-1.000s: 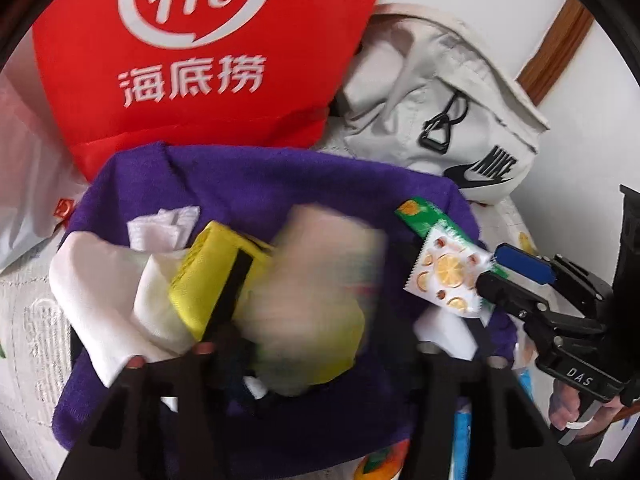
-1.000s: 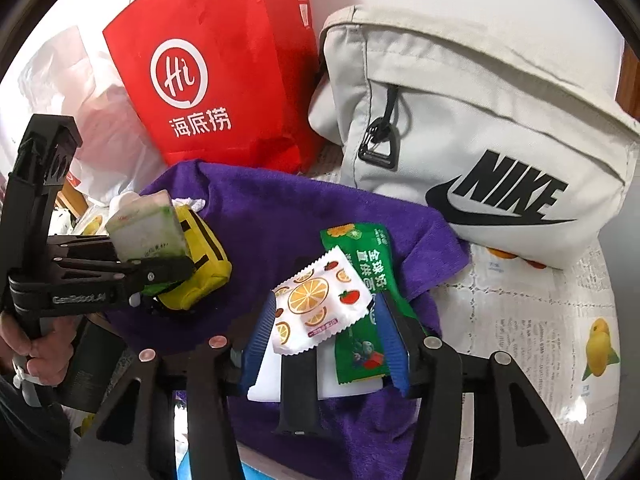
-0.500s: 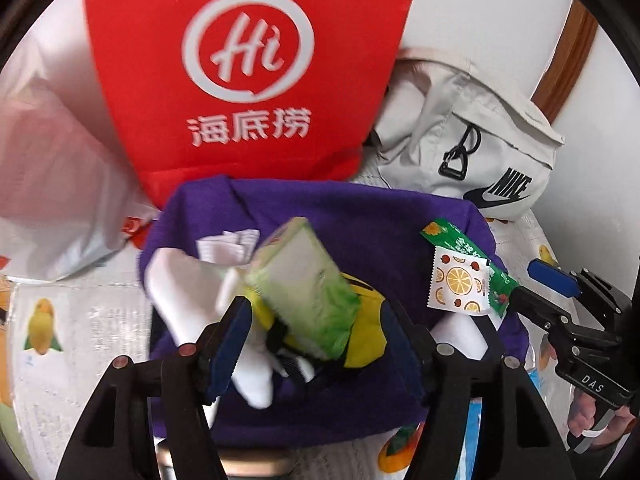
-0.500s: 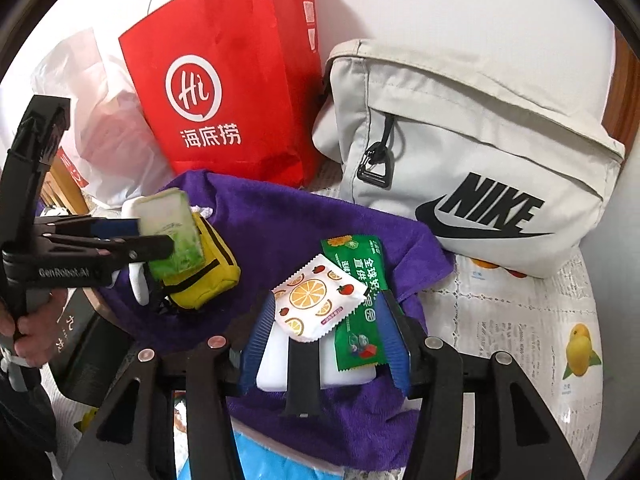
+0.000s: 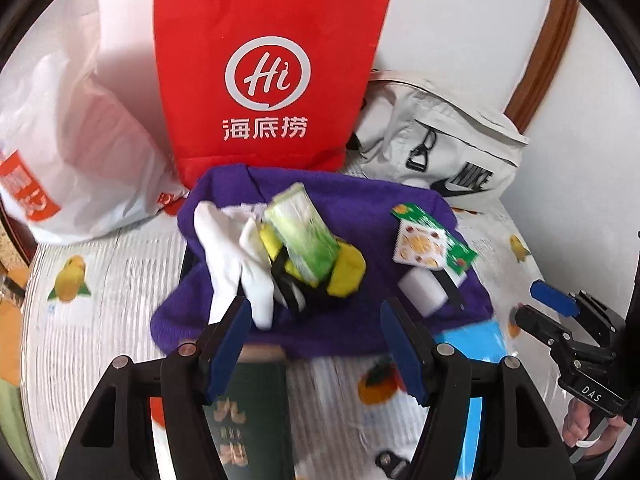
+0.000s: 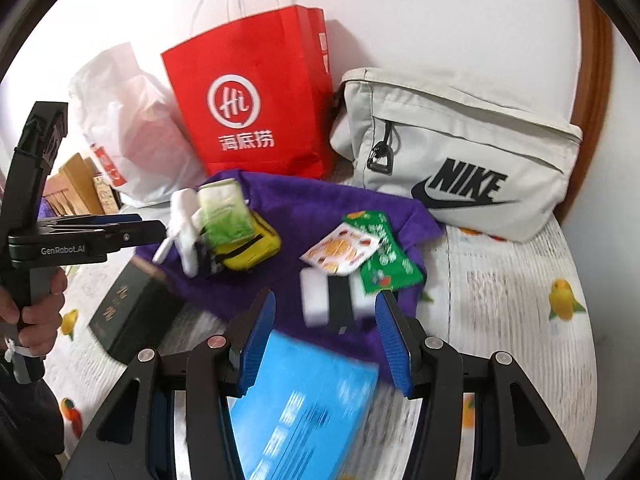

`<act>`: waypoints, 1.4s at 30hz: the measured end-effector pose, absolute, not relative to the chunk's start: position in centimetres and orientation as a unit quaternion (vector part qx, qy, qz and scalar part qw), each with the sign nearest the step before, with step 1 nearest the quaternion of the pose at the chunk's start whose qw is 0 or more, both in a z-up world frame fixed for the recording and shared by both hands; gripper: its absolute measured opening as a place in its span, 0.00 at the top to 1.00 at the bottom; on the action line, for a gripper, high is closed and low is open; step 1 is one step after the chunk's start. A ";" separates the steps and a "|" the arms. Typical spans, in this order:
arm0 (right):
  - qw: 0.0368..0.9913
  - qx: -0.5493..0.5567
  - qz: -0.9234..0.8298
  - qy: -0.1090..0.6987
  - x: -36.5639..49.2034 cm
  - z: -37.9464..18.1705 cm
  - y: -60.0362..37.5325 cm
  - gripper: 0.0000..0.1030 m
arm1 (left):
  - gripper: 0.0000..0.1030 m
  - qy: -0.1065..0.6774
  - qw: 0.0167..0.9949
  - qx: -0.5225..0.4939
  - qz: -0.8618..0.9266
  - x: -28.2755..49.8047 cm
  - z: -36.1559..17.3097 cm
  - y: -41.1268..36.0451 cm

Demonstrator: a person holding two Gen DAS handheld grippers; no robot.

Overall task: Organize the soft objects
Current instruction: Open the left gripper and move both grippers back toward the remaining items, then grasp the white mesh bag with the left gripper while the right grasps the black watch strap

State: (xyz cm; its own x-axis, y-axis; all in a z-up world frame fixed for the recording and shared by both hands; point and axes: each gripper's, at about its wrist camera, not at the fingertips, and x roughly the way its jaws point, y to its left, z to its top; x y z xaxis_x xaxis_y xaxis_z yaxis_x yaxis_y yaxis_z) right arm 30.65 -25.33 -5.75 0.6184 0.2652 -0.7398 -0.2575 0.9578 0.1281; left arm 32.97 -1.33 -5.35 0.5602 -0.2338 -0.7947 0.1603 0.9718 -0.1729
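- Left gripper: jaws spread, nothing betw them; sits at 6 o'clock of purple cloth.
- Right gripper: jaws spread, empty, above blue box.
- Green tissue pack lies on yellow pouch, cloth ctr; white socks at its 9 o'clock.
- Snack packets + white block at cloth's 3 o'clock.
- Red bag at 12 o'clock, grey bag at 2.

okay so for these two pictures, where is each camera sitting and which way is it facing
Left wrist: on the left gripper, looking down over open jaws at the purple towel; the right gripper and hand show at right.
Right wrist: on the right gripper, jaws open above the blue box; the left gripper and hand show at left.
Shared: towel, red bag, Nike bag.
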 end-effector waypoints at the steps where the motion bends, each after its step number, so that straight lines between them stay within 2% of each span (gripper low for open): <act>1: 0.899 0.008 0.147 0.412 29.8 -5.6 -25.4 0.49 | 0.37 0.455 0.882 -0.042 -0.113 32.2 -5.2 -1.3; 13: 0.894 0.020 0.183 0.408 20.3 -5.4 -24.3 0.49 | 0.37 0.458 0.881 -0.061 -0.100 22.8 -5.4 -0.1; 22: 0.875 -0.003 0.231 0.425 14.3 -8.5 -21.4 0.50 | 0.37 0.457 0.879 -0.101 -0.088 17.8 -6.6 2.6; 27: 0.869 -0.023 0.237 0.435 13.7 -11.0 -20.0 0.57 | 0.37 0.463 0.874 -0.121 -0.087 16.2 -7.9 3.7; 36: 0.859 -0.047 0.232 0.454 15.2 -15.5 -17.9 0.57 | 0.37 0.490 0.856 -0.145 -0.079 15.4 -11.2 5.1; 39: 0.871 -0.073 0.213 0.436 15.4 -16.2 -17.1 0.58 | 0.37 0.500 0.850 -0.143 -0.078 15.5 -11.9 5.2; 40: 0.874 -0.080 0.211 0.431 15.4 -16.3 -16.8 0.60 | 0.37 0.502 0.850 -0.142 -0.077 15.6 -12.0 5.2; 42: 0.871 -0.086 0.216 0.432 15.4 -16.1 -16.3 0.79 | 0.37 0.502 0.849 -0.145 -0.078 15.7 -12.0 5.2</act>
State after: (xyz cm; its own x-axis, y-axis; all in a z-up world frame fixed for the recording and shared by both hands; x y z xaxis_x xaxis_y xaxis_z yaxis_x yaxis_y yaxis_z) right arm 15.36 -16.31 -16.11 0.5329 0.3022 -0.7904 -0.4509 0.8918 0.0370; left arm 15.68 5.25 -12.05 0.4837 -0.2790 -0.8296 -0.0126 0.9455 -0.3253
